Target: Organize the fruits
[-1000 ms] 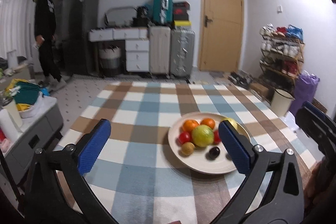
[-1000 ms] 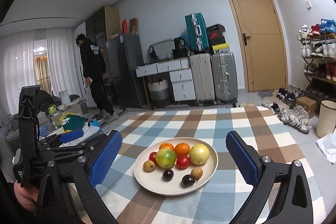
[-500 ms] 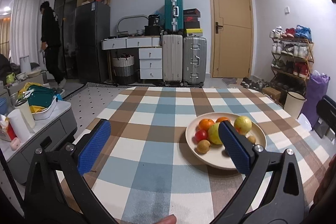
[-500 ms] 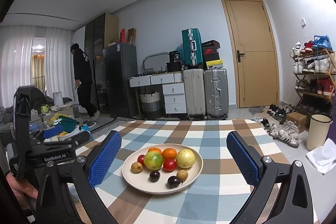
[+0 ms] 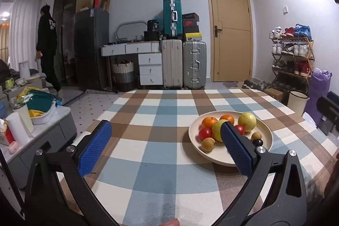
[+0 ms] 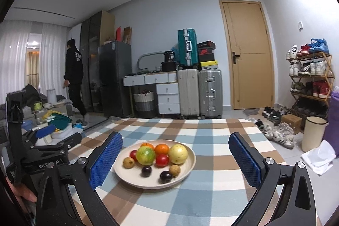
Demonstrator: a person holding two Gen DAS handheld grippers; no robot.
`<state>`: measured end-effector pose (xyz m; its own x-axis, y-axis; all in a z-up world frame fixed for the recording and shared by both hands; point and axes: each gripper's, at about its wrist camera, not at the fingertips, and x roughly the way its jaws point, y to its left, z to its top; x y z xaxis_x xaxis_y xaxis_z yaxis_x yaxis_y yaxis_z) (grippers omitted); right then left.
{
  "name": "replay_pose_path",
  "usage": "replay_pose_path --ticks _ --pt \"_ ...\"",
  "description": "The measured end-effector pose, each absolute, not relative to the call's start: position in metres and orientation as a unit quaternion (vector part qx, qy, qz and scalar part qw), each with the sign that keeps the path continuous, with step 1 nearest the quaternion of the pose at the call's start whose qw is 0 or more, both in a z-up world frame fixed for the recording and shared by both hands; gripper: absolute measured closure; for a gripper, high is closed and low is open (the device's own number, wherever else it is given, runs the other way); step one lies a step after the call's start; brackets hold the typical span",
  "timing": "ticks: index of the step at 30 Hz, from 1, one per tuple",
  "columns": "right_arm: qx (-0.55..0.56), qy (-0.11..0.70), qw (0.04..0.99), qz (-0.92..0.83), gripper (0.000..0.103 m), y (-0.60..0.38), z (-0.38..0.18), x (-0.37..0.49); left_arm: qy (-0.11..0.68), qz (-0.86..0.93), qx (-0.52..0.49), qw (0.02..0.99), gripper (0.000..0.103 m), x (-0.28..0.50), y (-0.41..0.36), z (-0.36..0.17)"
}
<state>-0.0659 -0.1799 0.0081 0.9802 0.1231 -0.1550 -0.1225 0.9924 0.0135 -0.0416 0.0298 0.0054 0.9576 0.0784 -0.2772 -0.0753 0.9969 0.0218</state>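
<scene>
A cream plate point(image 6: 186, 171) sits on the checked tablecloth point(image 6: 211, 194) and holds several fruits: a green-yellow fruit point(image 6: 145, 155), a pale yellow fruit point(image 6: 178, 154), oranges point(image 6: 161, 149), tomatoes point(image 6: 162, 160), dark plums point(image 6: 166, 175) and small brown fruits point(image 6: 128, 162). The plate also shows in the left wrist view point(image 5: 264, 130). My right gripper point(image 6: 174, 160) is open and empty, held above the table with the plate between its blue pads. My left gripper point(image 5: 165, 148) is open and empty, left of the plate; its right pad point(image 5: 236, 147) overlaps the fruit in view.
The table's far edge point(image 6: 182, 119) faces suitcases point(image 6: 210, 93), a drawer unit and a door. A shoe rack point(image 6: 310, 82) and a bin point(image 6: 312, 133) stand at the right. A low cabinet with containers point(image 5: 31, 115) is at the left. A person point(image 6: 74, 79) walks at the back left.
Both grippers have tilted up and drawn back a little, so the plate sits lower in each view. The person at the back left has walked further away.
</scene>
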Motion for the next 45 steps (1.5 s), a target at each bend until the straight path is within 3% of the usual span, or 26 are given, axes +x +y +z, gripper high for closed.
replay_pose_path --ticks 6,11,45 --pt "0.002 0.100 0.994 0.045 0.001 -0.183 0.005 -0.056 0.163 0.029 -0.006 0.986 0.001 -0.026 0.032 -0.001" --pt "-0.001 0.165 0.986 0.034 0.001 -0.181 -0.006 -0.032 0.155 0.030 -0.001 0.987 0.001 -0.027 0.029 -0.001" --pt "-0.021 0.150 0.987 0.044 0.000 -0.177 -0.009 -0.036 0.152 0.034 -0.002 0.988 0.001 -0.028 0.029 -0.001"
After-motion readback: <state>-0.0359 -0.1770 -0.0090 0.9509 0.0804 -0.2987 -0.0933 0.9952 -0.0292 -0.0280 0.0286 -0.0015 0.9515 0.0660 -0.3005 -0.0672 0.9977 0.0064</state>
